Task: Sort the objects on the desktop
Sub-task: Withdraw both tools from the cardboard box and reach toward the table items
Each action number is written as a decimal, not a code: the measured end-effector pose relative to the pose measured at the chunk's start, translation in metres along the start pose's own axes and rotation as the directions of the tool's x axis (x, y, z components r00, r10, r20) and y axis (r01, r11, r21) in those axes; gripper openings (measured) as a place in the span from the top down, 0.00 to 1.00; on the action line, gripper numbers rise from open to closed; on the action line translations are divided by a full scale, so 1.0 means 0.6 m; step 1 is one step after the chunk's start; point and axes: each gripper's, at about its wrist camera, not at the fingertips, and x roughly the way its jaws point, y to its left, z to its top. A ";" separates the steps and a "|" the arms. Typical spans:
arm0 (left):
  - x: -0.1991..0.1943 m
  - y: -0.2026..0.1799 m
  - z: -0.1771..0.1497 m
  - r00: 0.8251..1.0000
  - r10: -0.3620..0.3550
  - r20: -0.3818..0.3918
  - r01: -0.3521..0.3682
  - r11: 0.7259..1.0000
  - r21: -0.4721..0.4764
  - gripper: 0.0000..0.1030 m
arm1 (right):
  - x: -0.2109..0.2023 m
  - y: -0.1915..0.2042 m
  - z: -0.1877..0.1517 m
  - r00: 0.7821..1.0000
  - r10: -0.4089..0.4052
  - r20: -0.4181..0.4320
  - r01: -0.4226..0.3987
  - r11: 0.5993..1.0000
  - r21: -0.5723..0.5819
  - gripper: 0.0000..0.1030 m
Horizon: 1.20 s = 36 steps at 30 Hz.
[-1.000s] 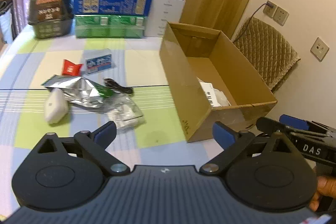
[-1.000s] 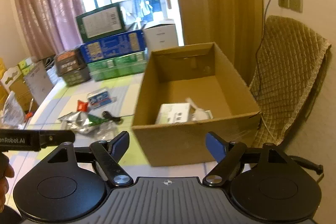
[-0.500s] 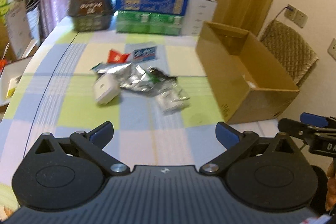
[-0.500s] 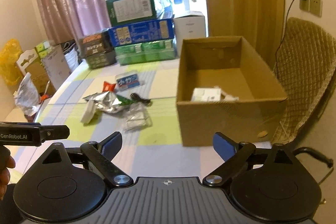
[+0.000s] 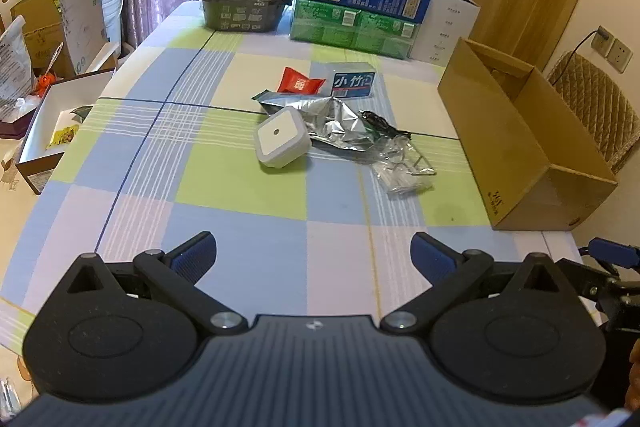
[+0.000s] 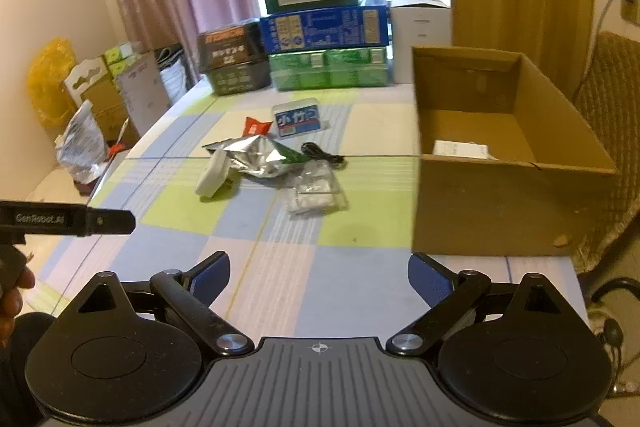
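Hovering apart and empty, left tongs (image 5: pixel 312 251) and right tongs (image 6: pixel 319 273), crinkled foil pouch (image 5: pixel 336 125) mid-bench (image 5: pixel 240 227) beside rounded white plug (image 5: pixel 283 137), corrugated cardboard box (image 6: pixel 508 163) rightward, contents partly hidden

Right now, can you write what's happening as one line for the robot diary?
left gripper: open, empty | right gripper: open, empty | cardboard box: holds white packet | white square device, foil bag: unsorted on table

Checked pastel tablecloth (image 5: pixel 240 227), brown box (image 5: pixel 520 155)
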 end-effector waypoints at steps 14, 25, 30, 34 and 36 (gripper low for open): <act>0.079 0.039 0.043 1.000 0.004 -0.019 -0.004 1.000 -0.024 0.01 | 0.090 0.019 0.017 1.000 0.010 -0.014 -0.011 0.999 -0.045 0.09; 0.187 0.063 0.084 1.000 0.010 -0.004 -0.010 1.000 -0.004 0.01 | 0.211 0.031 0.044 1.000 0.002 0.003 -0.002 0.992 -0.130 0.10; 0.234 0.075 0.097 1.000 0.003 0.008 -0.003 1.000 0.005 0.01 | 0.273 0.027 0.055 1.000 -0.009 0.012 0.011 0.988 -0.153 0.10; 0.259 0.078 0.099 1.000 -0.014 -0.003 0.014 1.000 0.017 0.01 | 0.315 0.011 0.066 1.000 -0.008 0.005 0.009 0.986 -0.167 0.10; 0.270 0.077 0.100 1.000 -0.018 -0.013 0.019 1.000 0.021 0.02 | 0.333 0.001 0.072 1.000 -0.009 -0.002 0.008 0.987 -0.158 0.10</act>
